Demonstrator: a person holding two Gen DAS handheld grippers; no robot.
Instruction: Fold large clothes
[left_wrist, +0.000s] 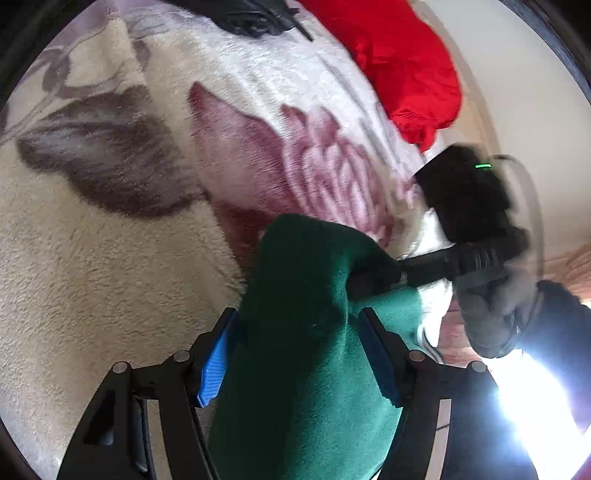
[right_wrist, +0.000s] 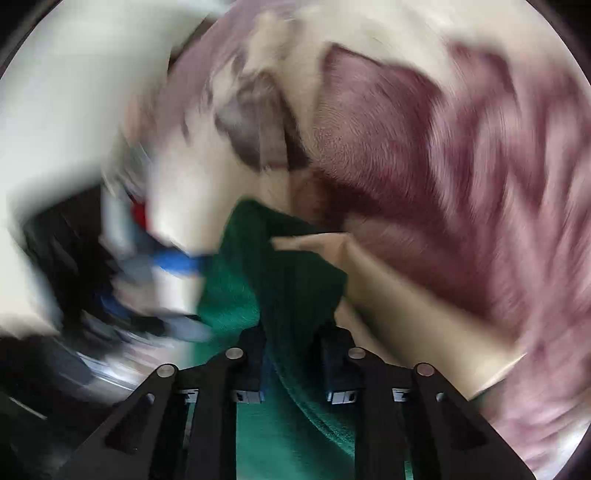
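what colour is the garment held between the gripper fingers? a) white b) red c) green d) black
c: the green garment sits between the blue pads of the left gripper and between the fingers of the right gripper; the red cloth lies apart on the floral blanket.

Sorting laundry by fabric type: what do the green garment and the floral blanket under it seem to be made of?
The green garment looks like a soft knit or fleece, matte with a fine nap and faint ribbing near its edge; which of the two is unclear. The floral blanket looks like plush synthetic fleece: short tufted pile, slightly sheeny where light hits.
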